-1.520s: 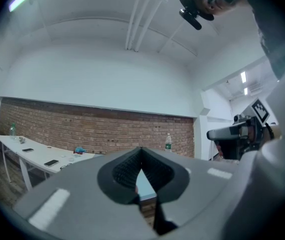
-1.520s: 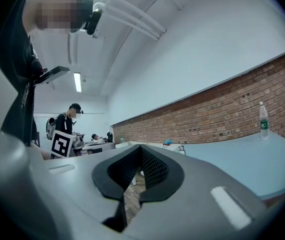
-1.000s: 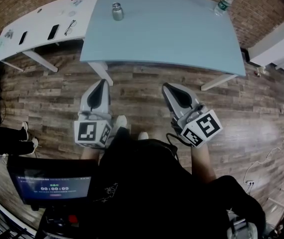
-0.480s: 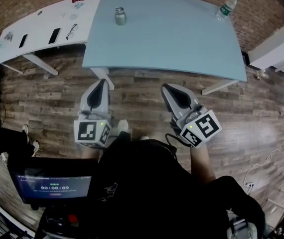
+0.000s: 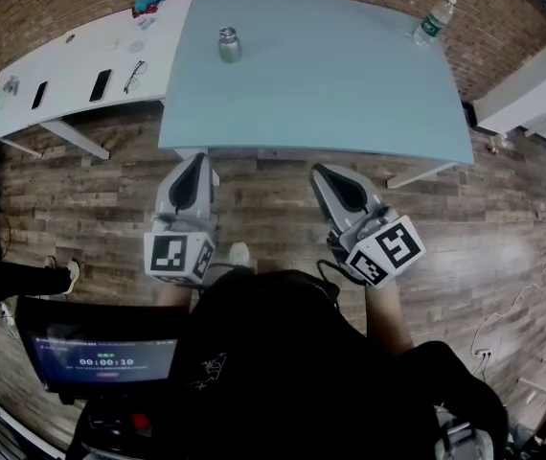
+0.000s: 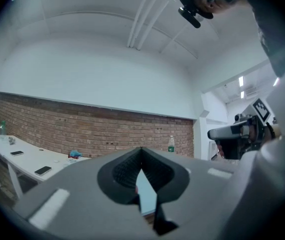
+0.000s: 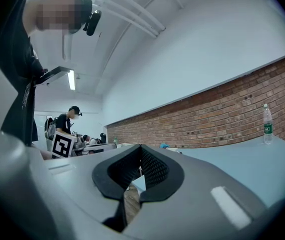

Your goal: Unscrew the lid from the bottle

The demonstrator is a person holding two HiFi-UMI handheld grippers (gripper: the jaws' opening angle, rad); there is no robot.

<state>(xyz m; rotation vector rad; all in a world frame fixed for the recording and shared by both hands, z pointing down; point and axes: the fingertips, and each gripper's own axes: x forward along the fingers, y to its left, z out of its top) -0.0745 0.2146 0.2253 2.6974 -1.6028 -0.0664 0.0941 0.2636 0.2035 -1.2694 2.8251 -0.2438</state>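
Claws are both pressed together and empty: the left claw and the right claw hang over the brown wooden floor, before the pale blue counter. On its far left stands a small silver metal bottle with its lid on. At the far right corner stands a clear plastic water bottle, also capped. Both are well apart from the claws. It seems that nothing is done yet: reaching, holding and unscrewing all remain.

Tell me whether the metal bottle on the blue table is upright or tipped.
Upright: in the head view the metal bottle stands on its base on the blue table, its narrower lidded top pointing up.
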